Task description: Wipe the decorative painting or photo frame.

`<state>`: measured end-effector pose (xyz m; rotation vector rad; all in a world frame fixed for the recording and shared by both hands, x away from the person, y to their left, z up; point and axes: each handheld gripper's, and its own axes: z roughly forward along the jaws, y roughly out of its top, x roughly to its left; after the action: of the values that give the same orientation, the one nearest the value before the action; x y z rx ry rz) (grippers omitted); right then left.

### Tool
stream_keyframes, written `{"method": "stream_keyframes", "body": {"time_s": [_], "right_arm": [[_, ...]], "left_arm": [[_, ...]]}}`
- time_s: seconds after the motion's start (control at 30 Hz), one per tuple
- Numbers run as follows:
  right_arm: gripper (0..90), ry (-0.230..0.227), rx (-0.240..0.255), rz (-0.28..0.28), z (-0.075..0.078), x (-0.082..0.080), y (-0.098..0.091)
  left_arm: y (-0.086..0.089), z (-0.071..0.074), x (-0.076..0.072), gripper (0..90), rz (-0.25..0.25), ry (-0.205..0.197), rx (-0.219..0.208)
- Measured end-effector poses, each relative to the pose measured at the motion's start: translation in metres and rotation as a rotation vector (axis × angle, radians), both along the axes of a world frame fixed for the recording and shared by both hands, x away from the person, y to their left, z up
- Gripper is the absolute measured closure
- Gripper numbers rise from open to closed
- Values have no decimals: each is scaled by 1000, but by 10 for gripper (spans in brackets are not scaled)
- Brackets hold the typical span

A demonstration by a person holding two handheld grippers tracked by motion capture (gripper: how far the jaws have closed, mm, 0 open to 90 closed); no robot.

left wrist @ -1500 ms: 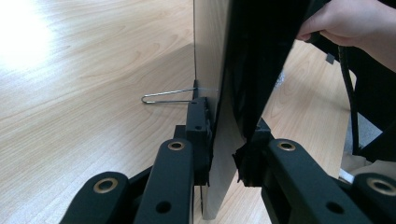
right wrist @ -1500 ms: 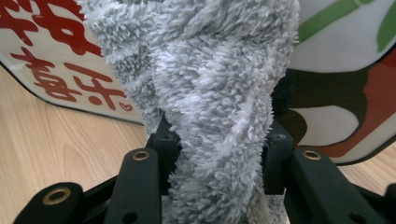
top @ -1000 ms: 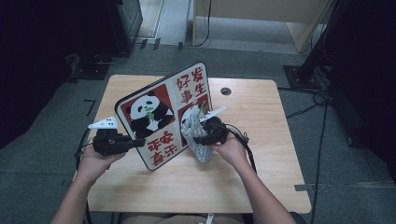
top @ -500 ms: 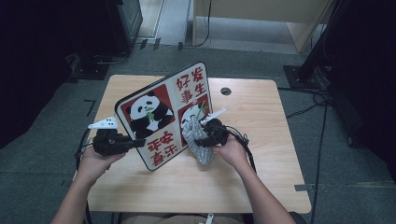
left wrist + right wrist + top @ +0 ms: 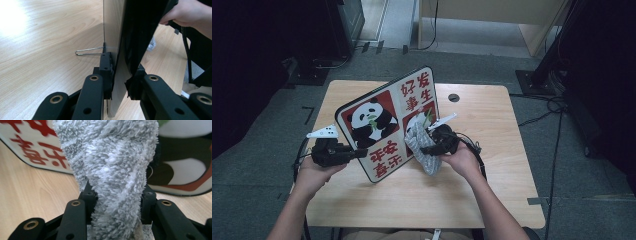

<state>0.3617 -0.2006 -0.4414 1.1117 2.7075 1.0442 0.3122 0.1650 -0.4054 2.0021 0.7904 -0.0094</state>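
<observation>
A square panda board with red characters stands tilted on its lower edge on the wooden table. My left gripper is shut on the board's left edge; in the left gripper view its jaws clamp the thin board edge-on, with a wire stand behind it. My right gripper is shut on a grey fluffy cloth, which is pressed against the board's face at its lower right. In the right gripper view the cloth bulges up between the jaws in front of the board.
A small round hole sits in the tabletop behind the board. Cables trail from the right gripper across the table. Dark equipment and stands surround the table on the floor.
The cloth and the right gripper have shifted slightly against the board's face. The left gripper and the board have stayed put.
</observation>
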Motion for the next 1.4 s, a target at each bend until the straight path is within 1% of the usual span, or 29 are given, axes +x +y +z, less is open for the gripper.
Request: {"method": "stream_keyframes", "body": {"time_s": [0.23,0.33,0.5,0.63,0.67,0.8,0.97,1.03,1.13,1.2,1.23,1.33,1.4], "right_arm": [[614,-18,41,0,26,-4,3],[617,-26,41,4,37,-6,6],[618,-56,50,24,56,-10,11],[618,-61,66,37,76,-10,17],[618,-69,70,41,82,-10,19],[617,-91,108,44,105,-8,26],[616,-116,89,55,125,-4,37],[615,-114,89,55,134,-2,42],[608,-129,93,50,147,2,51],[609,-140,87,58,152,6,57],[610,-138,85,55,153,7,59],[612,-140,63,56,150,11,66],[614,-137,60,56,148,12,67]], "left_arm": [[0,0,0,785,1,0,1],[0,0,0,785,1,0,0],[0,0,0,785,-2,-2,2],[0,0,0,785,0,-3,3],[0,0,0,786,0,-3,3],[0,0,1,786,0,-3,2],[-1,0,1,786,2,-2,-2],[-1,0,1,786,3,-2,-2],[-1,0,0,786,3,-2,-3],[-1,-1,1,786,3,-2,-3],[-1,-1,1,786,2,-3,-3],[0,-1,1,786,1,-2,1],[-1,-1,1,786,2,-1,0]]}}
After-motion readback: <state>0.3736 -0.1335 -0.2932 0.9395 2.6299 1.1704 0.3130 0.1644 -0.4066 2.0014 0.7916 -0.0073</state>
